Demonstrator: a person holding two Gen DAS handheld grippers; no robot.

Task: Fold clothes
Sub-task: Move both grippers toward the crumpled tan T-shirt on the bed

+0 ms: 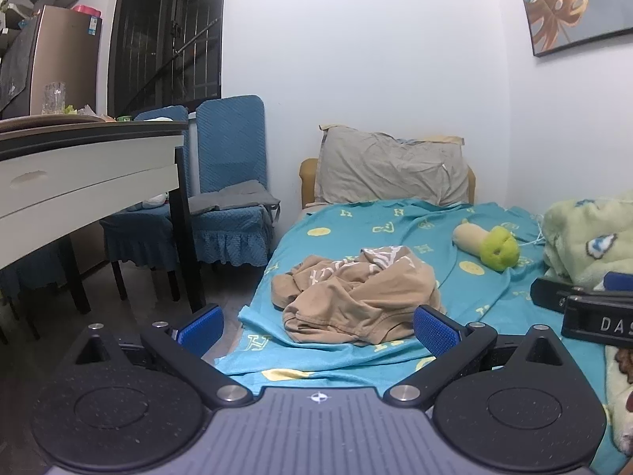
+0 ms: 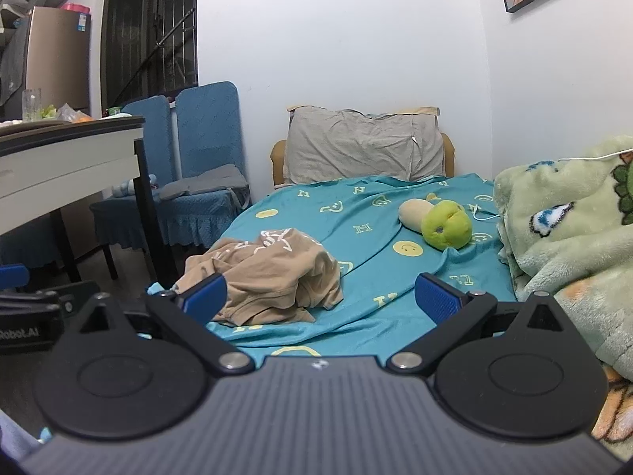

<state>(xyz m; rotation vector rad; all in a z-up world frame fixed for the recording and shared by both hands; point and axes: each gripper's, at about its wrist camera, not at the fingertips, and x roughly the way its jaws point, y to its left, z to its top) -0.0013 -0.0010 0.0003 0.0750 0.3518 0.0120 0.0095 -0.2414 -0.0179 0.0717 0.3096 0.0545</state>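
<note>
A crumpled tan garment (image 1: 356, 297) with white print lies in a heap on the teal bed sheet (image 1: 395, 217), near the bed's left edge. My left gripper (image 1: 316, 328) hovers short of it, jaws wide open, nothing between the blue pads (image 1: 199, 328). In the right wrist view the same tan garment (image 2: 269, 277) lies ahead and to the left. My right gripper (image 2: 320, 297) is open and empty, over the teal sheet (image 2: 376, 277). The right gripper's body shows at the left wrist view's right edge.
A green and cream plush toy (image 1: 488, 245) lies further back on the bed, with a grey pillow (image 1: 387, 170) at the head. A light green fleece blanket (image 2: 573, 237) is piled at the right. A white table (image 1: 79, 170) and blue-covered chairs (image 1: 229, 182) stand left of the bed.
</note>
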